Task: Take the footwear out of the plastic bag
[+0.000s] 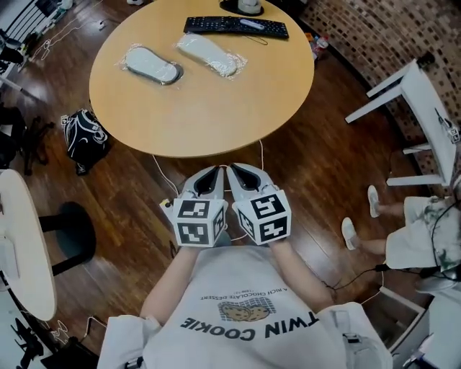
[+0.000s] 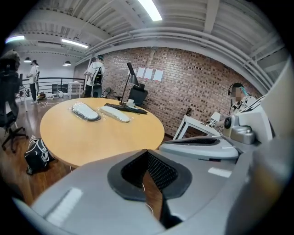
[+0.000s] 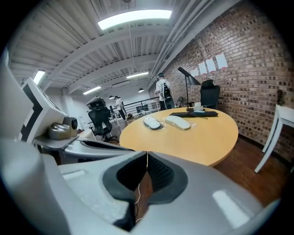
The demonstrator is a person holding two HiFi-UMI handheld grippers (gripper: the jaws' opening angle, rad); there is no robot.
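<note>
Left tongs [image 1: 217, 170] and right tongs [image 1: 232, 169], both clenched and empty, are held side by side before the round bench [image 1: 209, 115]. One bagged slipper [image 1: 151, 65] and a second bagged slipper [image 1: 211, 55] lie on its far side, near a keyboard [image 1: 235, 27].

The round table [image 1: 209, 115] held two bagged slippers side by side, the left slipper [image 1: 151, 65] and the right slipper [image 1: 211, 55], a keyboard [image 1: 235, 27] behind them, and perhaps a cup [image 1: 249, 6] at its far edge.
</note>
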